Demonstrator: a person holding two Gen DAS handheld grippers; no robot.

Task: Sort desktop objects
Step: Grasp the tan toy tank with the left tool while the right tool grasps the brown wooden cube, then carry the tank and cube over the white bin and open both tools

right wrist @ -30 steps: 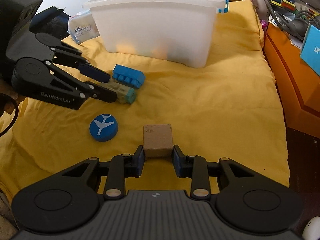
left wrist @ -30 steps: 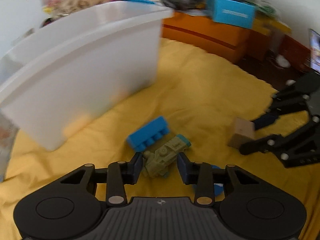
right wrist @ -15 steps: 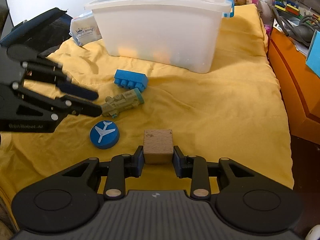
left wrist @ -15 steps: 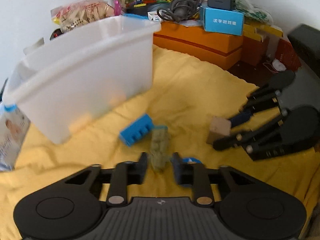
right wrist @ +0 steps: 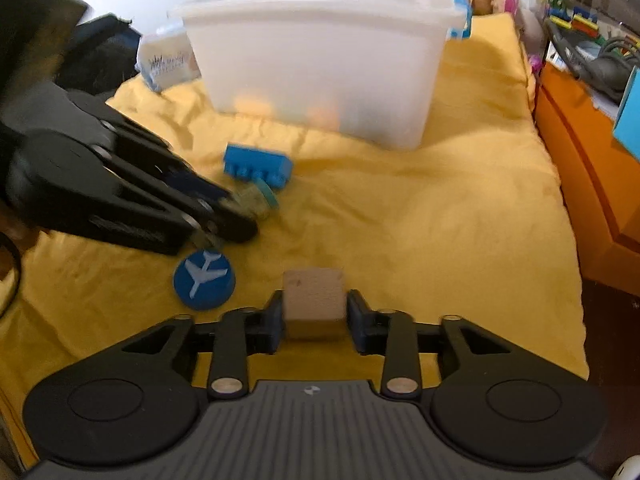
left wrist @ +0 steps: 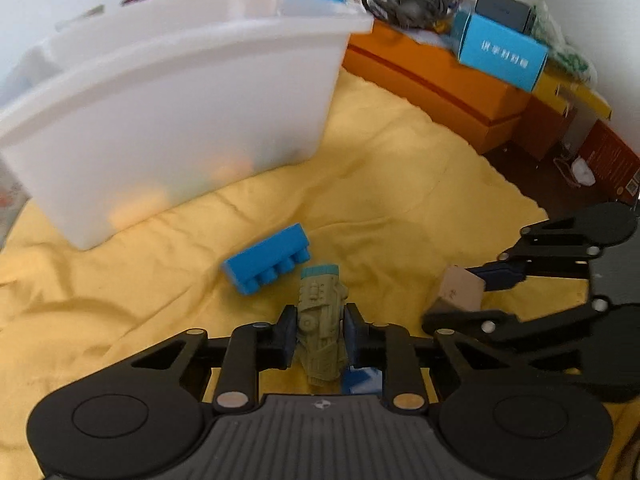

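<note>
- The left claw [left wrist: 319,332] is clenched on an olive-green toy train [left wrist: 321,320], its teal end pointing toward the white plastic bin [left wrist: 180,120].
- The right claw [right wrist: 314,316] grips a wooden cube [right wrist: 314,300] between its blue pads.
- A blue building brick [left wrist: 267,258] lies on the yellow cloth [left wrist: 380,184], between the train and the bin, just beside the train's teal end.
- A blue round disc with a white airplane [right wrist: 204,279] lies on the cloth, farther from the bin than the brick, near the cube.
</note>
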